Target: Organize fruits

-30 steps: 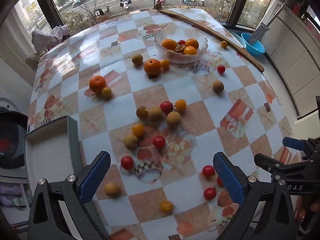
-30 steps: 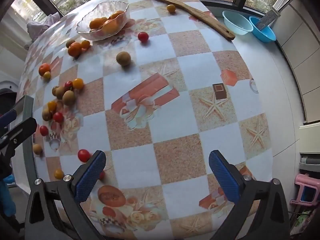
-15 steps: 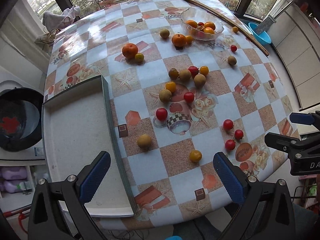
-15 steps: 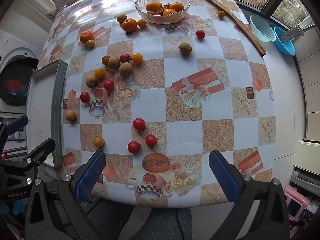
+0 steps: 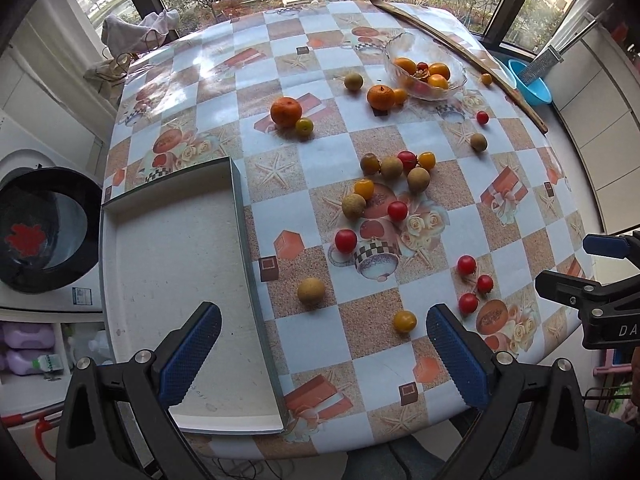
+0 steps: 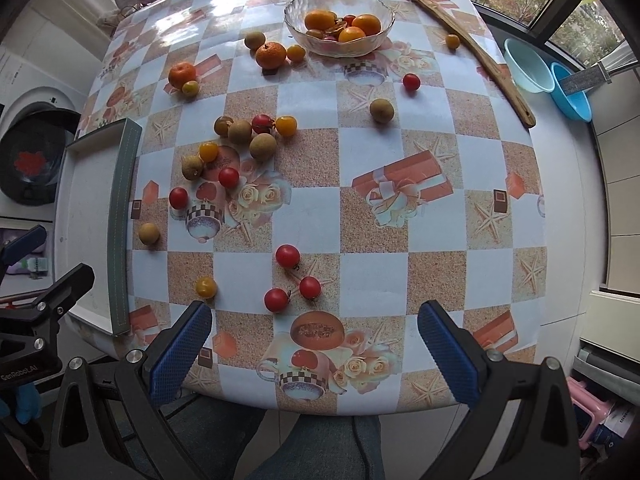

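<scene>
Several small fruits lie scattered on a checked tablecloth (image 5: 400,360): red cherry tomatoes (image 5: 466,265), yellow ones (image 5: 404,321), brown longans (image 5: 311,290) and oranges (image 5: 285,111). A glass bowl (image 5: 452,88) at the far side holds oranges; it also shows in the right wrist view (image 6: 372,46). An empty white tray (image 5: 172,280) lies at the table's left. My left gripper (image 5: 320,352) is open and empty, held high over the near edge. My right gripper (image 6: 314,354) is open and empty, also high over the near edge, with three red tomatoes (image 6: 287,256) just beyond it.
A long wooden stick (image 5: 460,52) lies along the far right edge of the table. Blue basins (image 6: 568,96) sit on the floor to the right. A washing machine door (image 5: 40,232) stands open at the left. The person's legs (image 6: 312,448) are below the near edge.
Both grippers have pulled back and up from close over the table, so the whole table and the tray are now in view. Both stay open.
</scene>
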The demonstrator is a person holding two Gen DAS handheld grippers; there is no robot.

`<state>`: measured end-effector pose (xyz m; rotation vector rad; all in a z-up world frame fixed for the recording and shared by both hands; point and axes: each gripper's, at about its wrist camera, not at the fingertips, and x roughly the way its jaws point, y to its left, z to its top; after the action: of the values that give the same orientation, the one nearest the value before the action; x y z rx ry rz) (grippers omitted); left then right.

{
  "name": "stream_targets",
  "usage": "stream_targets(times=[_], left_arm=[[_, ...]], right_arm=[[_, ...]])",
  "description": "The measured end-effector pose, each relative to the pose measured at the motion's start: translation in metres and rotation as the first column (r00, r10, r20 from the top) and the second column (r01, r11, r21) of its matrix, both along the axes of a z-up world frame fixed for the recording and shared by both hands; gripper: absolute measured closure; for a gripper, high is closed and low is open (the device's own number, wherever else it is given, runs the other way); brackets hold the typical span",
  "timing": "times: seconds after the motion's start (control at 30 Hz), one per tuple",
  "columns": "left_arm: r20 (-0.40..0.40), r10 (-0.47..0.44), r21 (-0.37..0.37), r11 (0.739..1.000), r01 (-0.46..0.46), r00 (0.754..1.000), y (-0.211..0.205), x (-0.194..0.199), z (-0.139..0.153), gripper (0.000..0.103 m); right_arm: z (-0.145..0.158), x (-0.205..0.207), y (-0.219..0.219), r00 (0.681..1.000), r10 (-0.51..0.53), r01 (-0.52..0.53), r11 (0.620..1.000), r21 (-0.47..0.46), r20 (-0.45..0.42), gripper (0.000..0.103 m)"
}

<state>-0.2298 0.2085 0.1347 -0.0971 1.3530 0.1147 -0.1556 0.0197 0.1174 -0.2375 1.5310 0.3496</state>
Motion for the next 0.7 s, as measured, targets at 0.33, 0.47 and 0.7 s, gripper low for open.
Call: stream_targets(times=[0.33, 0.47, 0.7], left_arm=[[0.014, 0.007, -0.005, 1.0, -0.007, 1.0, -0.0011, -0.0002, 0.0032, 0.0], [0.017, 0.013, -0.012, 1.0, -0.013, 1.0, -0.0001, -0.0003, 0.0044, 0.0], [0.027, 0.032, -0.017, 0.999, -0.031, 0.999, 0.0055, -0.0007, 0.006, 0.0]], right_arm=[[-0.0005, 0.0026, -0.006, 1.0, -0.025, 0.025, 1.0, -0.005, -0.003, 0.0], [-0.0005, 0.0025, -0.0065, 1.0, -0.025, 0.025, 1.0, -0.007, -0.002, 0.0], [-0.0012, 0.0016, -0.0086, 1.0, -0.028, 0.028, 1.0, -0.012, -0.004, 0.0]])
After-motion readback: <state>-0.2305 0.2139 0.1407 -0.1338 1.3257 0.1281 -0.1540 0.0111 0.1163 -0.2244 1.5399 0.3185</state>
